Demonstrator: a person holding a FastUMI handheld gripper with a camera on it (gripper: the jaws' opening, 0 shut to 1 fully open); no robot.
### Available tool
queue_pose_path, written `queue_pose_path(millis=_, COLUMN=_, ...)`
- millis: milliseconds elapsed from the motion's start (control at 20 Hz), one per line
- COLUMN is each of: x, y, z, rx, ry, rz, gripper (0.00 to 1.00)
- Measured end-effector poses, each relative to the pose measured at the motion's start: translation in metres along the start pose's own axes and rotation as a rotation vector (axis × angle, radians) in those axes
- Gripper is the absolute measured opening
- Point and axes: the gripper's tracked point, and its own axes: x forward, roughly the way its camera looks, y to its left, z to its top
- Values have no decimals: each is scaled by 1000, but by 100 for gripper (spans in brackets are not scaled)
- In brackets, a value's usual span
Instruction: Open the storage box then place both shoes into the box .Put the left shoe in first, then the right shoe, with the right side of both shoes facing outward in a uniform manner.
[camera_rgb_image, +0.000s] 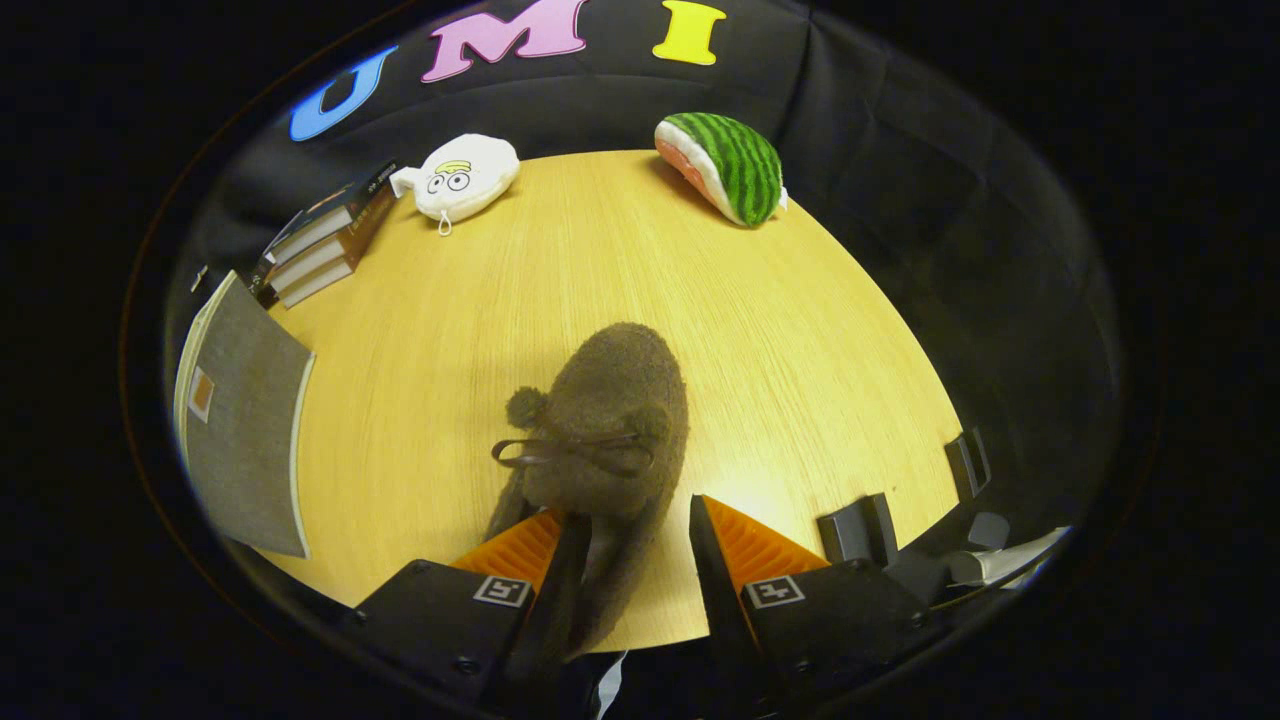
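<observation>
With its heel between the fingers, the brown fuzzy shoe (610, 420) hangs over the tabletop (450, 330), grasped by the hand-held gripper (628, 525).

Gripper (628, 545): two wedge-shaped fingers with ridged, ribbed inner faces, tapering forward.
Finger mounts: blocky dark housings, one behind each finger.
Markings: a small square black-and-white tag on top of each housing.
Fasteners: round screw heads near the housings' corners.
Jaws: set apart, a gap between them.
</observation>
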Motion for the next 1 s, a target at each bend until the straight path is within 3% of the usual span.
queue_pose_path(millis=150, x=14, y=3, z=20, rx=-55, ry=-66, rz=-16, gripper=49)
queue_pose_path(millis=200, x=18, y=-1, z=21, rx=-74, ry=-70, rz=-35, gripper=32)
queue_pose_path(millis=300, x=18, y=-8, z=22, rx=-63, ry=-60, rz=-64, gripper=9)
queue_pose_path(millis=650, x=-36, y=25, z=49, rx=17, ry=-70, rz=34, gripper=5)
queue_pose_path(millis=1000, x=-117, y=128, z=98, rx=3, ry=-109, rz=245, gripper=5)
